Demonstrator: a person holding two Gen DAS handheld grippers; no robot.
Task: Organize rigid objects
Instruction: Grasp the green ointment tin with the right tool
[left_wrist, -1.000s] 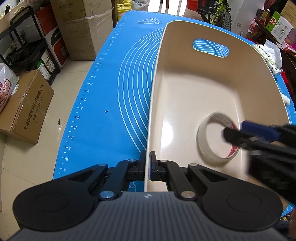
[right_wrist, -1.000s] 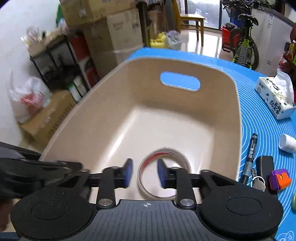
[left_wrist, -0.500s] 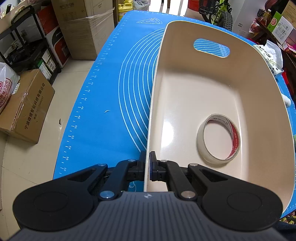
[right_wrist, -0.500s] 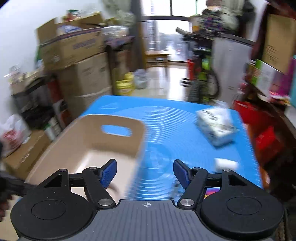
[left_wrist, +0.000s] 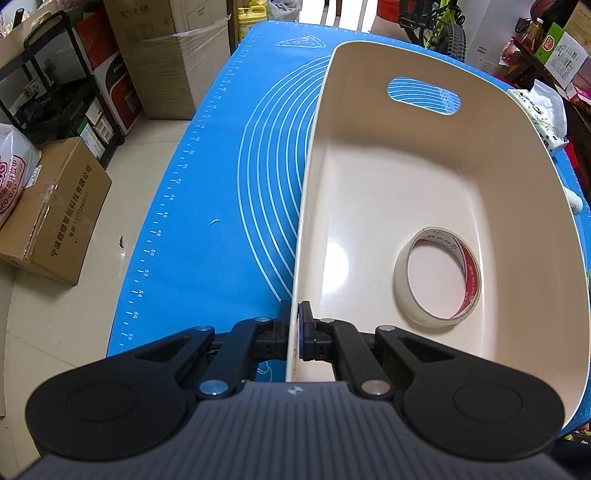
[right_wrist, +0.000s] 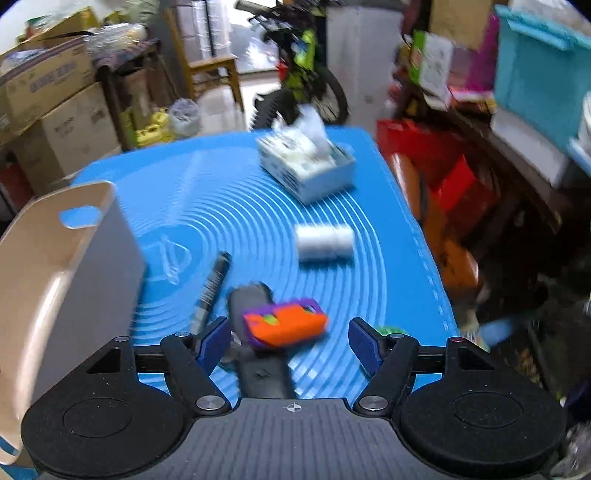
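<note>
A beige plastic bin (left_wrist: 480, 147) stands on the blue mat (left_wrist: 221, 221), and a roll of clear tape (left_wrist: 424, 318) lies flat on its floor. My left gripper (left_wrist: 295, 325) is shut on the bin's near left wall, one finger on each side. In the blurred right wrist view, my right gripper (right_wrist: 290, 338) hovers over the mat right of the bin (right_wrist: 55, 266) with its jaws opening. Below and between the fingers lie an orange-and-purple toy (right_wrist: 284, 321) and a black fob (right_wrist: 258, 369), neither of them gripped. A black marker (right_wrist: 210, 288) lies just to their left.
A white bottle (right_wrist: 324, 243) lies on its side mid-mat, with a tissue box (right_wrist: 306, 166) beyond it. Something green (right_wrist: 386, 329) peeks out by the right finger. The mat's right edge drops to cluttered shelves; cardboard boxes (left_wrist: 51, 210) stand on the floor to the left.
My right gripper has opened off the tape roll, left the bin and swung right over the loose items on the mat. The tape stays on the bin floor. The left gripper has not moved.
</note>
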